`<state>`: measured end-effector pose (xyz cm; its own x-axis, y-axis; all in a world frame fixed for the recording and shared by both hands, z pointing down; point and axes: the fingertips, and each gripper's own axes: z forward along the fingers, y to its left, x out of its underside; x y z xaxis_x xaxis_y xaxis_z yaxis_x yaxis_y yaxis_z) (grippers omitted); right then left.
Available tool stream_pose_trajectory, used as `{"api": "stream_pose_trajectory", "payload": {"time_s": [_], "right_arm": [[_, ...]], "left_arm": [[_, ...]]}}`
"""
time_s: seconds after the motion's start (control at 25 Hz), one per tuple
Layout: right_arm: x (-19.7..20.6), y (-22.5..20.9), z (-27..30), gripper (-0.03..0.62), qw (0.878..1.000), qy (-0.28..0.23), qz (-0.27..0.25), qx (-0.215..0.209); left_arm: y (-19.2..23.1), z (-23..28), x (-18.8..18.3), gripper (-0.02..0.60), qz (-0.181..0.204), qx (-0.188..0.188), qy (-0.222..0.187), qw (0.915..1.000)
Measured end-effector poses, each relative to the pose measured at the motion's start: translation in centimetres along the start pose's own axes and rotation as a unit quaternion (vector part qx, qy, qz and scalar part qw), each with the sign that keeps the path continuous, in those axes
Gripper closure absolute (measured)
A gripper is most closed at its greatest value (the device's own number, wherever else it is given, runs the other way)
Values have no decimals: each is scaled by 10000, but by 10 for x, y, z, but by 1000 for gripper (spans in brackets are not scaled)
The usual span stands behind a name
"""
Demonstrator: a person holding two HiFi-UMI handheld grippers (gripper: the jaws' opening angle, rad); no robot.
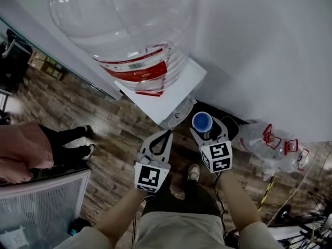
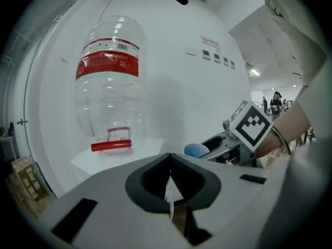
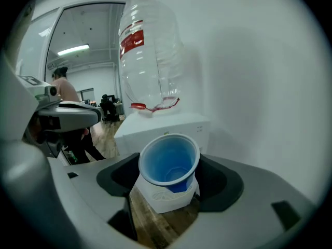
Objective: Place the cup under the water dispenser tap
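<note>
A blue cup [image 1: 202, 122] [image 3: 168, 162] stands upright between the jaws of my right gripper [image 1: 203, 127] [image 3: 168, 176], which is shut on its sides. It hangs just right of the front corner of the white water dispenser [image 1: 165, 95] [image 3: 161, 131], which carries a big clear bottle with a red label [image 1: 129, 30] [image 2: 108, 82] [image 3: 150, 56]. The dispenser's tap area [image 1: 181, 111] lies just left of the cup. Under the cup a white slotted part [image 3: 165, 197] shows. My left gripper [image 1: 164, 137] [image 2: 170, 183] hangs beside the right one, shut and holding nothing. The cup [image 2: 196, 150] also appears in the left gripper view.
A white wall [image 1: 270, 51] runs behind the dispenser. Empty clear bottles [image 1: 272, 144] and cables lie on the wooden floor [image 1: 72, 105] at the right. A person in a pink top [image 1: 21, 152] is at the left, next to a glass partition and a white-topped cabinet [image 1: 41, 201].
</note>
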<state>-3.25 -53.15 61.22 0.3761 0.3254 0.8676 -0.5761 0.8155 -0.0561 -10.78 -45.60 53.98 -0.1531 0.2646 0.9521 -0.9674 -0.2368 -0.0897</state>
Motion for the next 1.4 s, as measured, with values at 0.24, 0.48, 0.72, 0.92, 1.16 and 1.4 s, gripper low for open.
{"api": "stream_pose_trajectory", "payload": {"time_s": [0.24, 0.48, 0.72, 0.92, 1.16, 1.4], "right_arm": [[53, -21, 53, 255, 9999, 63, -12, -104], [105, -34, 113, 255, 9996, 14, -127, -236], [151, -37, 163, 253, 9989, 81, -294, -353], [186, -36, 202, 253, 9988, 163, -141, -449], [207, -33, 237, 252, 9980, 126, -84, -612], [218, -30, 253, 244, 9979, 246, -39, -595]], "left_arm": [[-9, 25, 41, 577, -35, -241, 35, 9997], [-12, 47, 88, 577, -232, -421, 78, 9988], [-9, 66, 119, 577, -217, -492, -83, 9985], [-6, 77, 138, 577, -174, -484, -171, 9985], [-14, 87, 155, 577, -10, -316, -248, 9992], [-19, 84, 162, 577, -26, -263, -170, 9995]]}}
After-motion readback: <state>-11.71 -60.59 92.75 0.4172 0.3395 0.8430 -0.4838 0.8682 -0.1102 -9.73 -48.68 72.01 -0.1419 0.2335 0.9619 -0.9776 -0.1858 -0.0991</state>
